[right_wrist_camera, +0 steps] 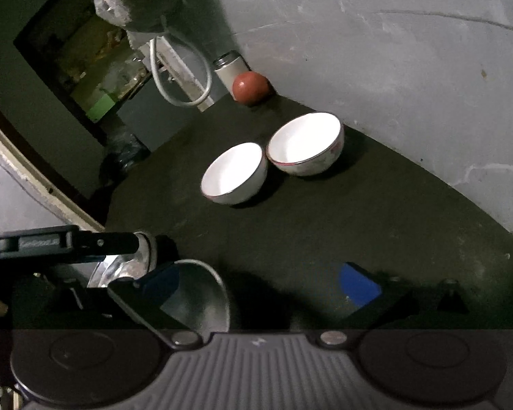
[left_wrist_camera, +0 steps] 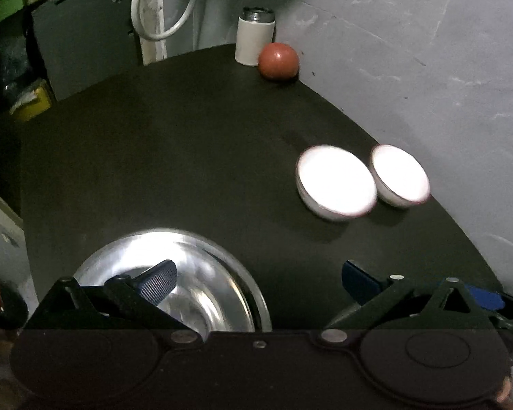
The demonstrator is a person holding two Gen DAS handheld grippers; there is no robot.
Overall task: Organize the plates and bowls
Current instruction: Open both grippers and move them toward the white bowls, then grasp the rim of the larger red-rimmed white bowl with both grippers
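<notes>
Two white bowls stand side by side near the wall on the dark table (left_wrist_camera: 188, 157): the nearer bowl (left_wrist_camera: 335, 181) (right_wrist_camera: 234, 177) and the red-rimmed bowl (left_wrist_camera: 398, 174) (right_wrist_camera: 304, 143) almost touch. Stacked steel plates (left_wrist_camera: 201, 273) (right_wrist_camera: 201, 294) lie at the near left. My left gripper (left_wrist_camera: 256, 270) is open; its left finger hangs over the plates and its right finger over bare table. My right gripper (right_wrist_camera: 258, 273) is open too, its left finger over the plates' rim. Neither pair of pads presses on anything.
A red ball-like fruit (left_wrist_camera: 278, 59) (right_wrist_camera: 250, 87) and a white canister (left_wrist_camera: 254, 36) (right_wrist_camera: 231, 66) sit at the table's far corner. The grey wall (left_wrist_camera: 427, 68) runs along the right. A black tool arm (right_wrist_camera: 51, 244) crosses at the left above the plates. Left of the table is cluttered floor.
</notes>
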